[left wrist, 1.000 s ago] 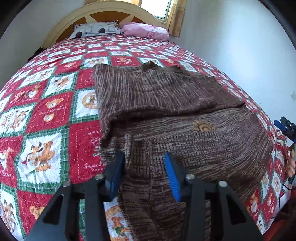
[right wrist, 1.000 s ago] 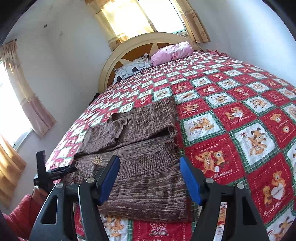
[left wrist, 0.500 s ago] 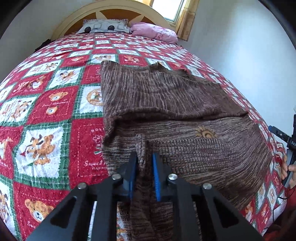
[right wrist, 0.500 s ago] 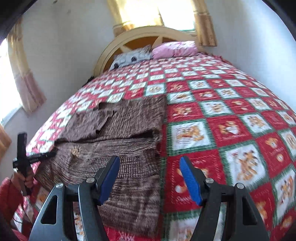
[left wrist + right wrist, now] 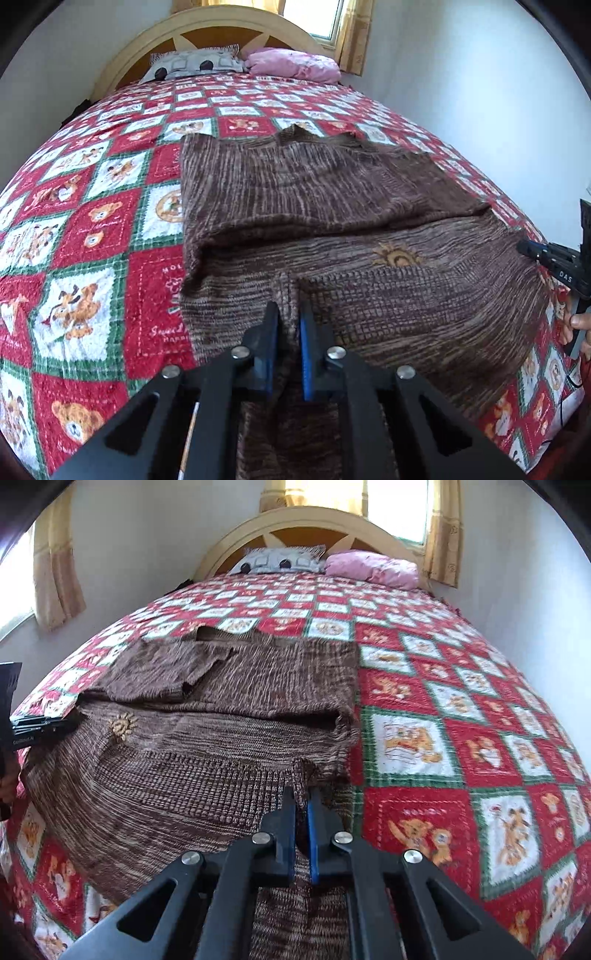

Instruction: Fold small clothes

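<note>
The bed (image 5: 110, 236), under a red, white and green quilt of teddy-bear squares, filled the room, with a grey pillow (image 5: 192, 64) and a pink pillow (image 5: 295, 66) against the curved headboard (image 5: 306, 528). On the quilt lay the brown knitted sweater (image 5: 332, 206), spread flat with its long axis running from the foot of the bed toward the headboard, its far part already turned back over the middle.

The near hem was the part that mattered. Both grippers had hold of it side by side, so the bulk of the sweater stretched straight ahead of each. The left gripper (image 5: 286, 328) was clenched on a raised ridge of hem near the sweater's left edge; the right gripper (image 5: 301, 812) was clenched on a similar ridge by the right edge. Neither was nearer; a fold, I judged, would carry the hem forward toward the sun patch (image 5: 397, 256).

Writing was scarce: "DAS" on the right tool's side, and blurred quilt lettering I could not read.
</note>
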Demonstrator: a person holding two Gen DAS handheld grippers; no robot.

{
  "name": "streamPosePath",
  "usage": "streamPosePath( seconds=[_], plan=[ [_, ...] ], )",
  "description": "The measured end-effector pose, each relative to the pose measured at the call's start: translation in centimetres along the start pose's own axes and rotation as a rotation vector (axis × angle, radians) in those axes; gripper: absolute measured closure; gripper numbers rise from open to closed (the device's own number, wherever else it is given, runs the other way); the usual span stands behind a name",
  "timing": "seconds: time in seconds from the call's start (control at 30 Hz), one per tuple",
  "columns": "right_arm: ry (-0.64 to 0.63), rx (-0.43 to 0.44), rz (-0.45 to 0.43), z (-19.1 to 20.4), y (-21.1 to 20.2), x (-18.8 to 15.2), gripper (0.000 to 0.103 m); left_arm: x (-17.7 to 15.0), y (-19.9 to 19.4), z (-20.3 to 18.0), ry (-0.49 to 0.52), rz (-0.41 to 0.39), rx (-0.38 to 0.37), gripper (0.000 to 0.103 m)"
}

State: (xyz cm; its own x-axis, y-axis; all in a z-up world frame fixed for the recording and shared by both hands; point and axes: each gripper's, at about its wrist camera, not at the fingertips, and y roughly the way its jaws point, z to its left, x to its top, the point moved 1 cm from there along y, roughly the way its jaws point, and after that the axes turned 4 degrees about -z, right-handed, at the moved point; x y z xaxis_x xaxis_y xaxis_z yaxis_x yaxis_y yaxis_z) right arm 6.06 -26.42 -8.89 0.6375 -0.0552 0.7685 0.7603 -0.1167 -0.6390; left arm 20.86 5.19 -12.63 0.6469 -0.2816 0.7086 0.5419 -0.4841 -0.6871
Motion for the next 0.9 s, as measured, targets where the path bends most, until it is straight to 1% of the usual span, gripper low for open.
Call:
streamPosePath(
  seconds=[0.1,0.2,0.27,0.37,0.47,0.57,0.7,0.9],
  plan=[
    [0.018,0.004,-0.061,0.3,-2.5,0.2,0.098,-0.4,-1.7,-0.2,-0.023,-0.054,-0.001,0.093],
    [0.035,0.010,-0.126,0.5,-4.8,1.0,0.099,-0.4,-3.8,0.4,-0.100,-0.124,-0.022,0.093],
    [0.027,0.006,-0.161,0.7,-5.7,1.9,0.099,0.0,-5.1,0.7,-0.137,-0.168,-0.028,0.093],
    [-0.002,0.001,-0.204,1.1,-6.3,3.7,0.099,1.3,-5.8,0.7,-0.143,-0.201,-0.008,0.093],
    [-0.058,-0.024,-0.221,1.7,-5.6,5.5,0.099,2.8,-5.4,0.8,-0.153,-0.215,0.008,0.093],
    [-0.103,-0.036,-0.215,2.0,-4.1,7.5,0.099,4.2,-4.5,1.3,-0.167,-0.212,0.036,0.093],
    [-0.132,-0.057,-0.217,2.0,-2.1,9.6,0.099,5.9,-3.4,2.6,-0.211,-0.223,0.060,0.093],
    [-0.151,-0.091,-0.218,1.0,2.2,14.0,0.099,10.1,-0.7,4.6,-0.251,-0.234,0.111,0.093]
  ],
)
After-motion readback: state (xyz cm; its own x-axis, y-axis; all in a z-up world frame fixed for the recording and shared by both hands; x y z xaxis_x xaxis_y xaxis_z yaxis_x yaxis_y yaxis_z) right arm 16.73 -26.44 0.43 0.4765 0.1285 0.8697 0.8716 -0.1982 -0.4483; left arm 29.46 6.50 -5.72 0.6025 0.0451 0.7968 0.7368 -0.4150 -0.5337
